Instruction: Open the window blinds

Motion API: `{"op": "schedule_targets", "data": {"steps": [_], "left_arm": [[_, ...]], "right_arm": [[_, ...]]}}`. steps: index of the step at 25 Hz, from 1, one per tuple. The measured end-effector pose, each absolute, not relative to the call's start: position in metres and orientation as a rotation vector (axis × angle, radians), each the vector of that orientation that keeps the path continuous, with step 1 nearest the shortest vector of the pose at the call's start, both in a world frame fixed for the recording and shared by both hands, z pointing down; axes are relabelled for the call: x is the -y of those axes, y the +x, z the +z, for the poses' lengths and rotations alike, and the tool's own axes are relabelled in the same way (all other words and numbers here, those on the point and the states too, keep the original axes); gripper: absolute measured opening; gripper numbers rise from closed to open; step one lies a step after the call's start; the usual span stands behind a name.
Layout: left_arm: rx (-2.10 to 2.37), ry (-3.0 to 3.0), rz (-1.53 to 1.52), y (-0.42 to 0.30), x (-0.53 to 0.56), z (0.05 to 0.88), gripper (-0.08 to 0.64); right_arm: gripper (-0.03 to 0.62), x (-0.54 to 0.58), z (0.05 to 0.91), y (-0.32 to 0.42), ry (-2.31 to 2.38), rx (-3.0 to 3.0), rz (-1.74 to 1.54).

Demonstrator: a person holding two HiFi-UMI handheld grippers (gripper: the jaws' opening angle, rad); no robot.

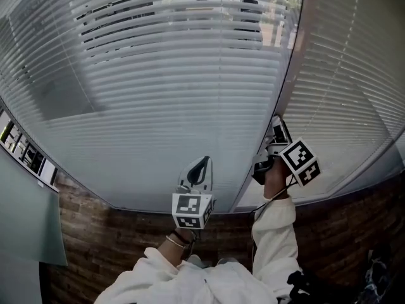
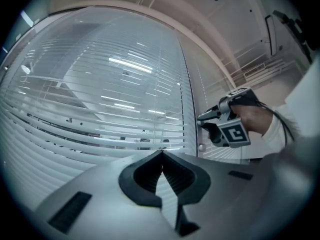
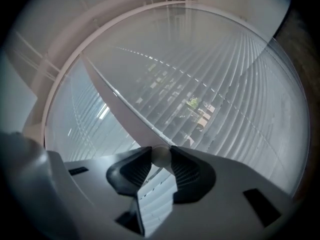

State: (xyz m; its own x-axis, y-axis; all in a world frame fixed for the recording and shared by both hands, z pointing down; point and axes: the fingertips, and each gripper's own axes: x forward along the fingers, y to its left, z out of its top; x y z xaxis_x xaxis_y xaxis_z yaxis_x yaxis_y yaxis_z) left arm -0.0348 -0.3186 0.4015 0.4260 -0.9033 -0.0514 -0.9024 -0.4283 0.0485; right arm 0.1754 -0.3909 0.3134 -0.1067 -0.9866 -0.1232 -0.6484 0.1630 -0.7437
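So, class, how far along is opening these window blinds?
Done: upper slats show gaps. In hand: the right gripper clamps the tilt wand. To do: twisting it until the lower slats, closed now, open too. The left gripper is shut, empty.

Brown brick wall (image 1: pixel 107 233), pale panel (image 1: pixel 25 214)

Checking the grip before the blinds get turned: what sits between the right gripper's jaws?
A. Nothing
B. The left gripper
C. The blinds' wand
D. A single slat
C: in the right gripper view, the right gripper has its two pads pressed on either side of the pale, rounded wand, not on a slat.
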Motion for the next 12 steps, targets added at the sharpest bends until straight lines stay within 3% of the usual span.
{"op": "schedule_targets", "data": {"steps": [12], "left_arm": [[1.661, 2.652, -0.108, -0.0365, 0.3228, 0.4059, 0.002]], "right_arm": [[0.132, 0.3904, 0.3197, 0.1789, -1.307, -1.551, -0.919]]}}
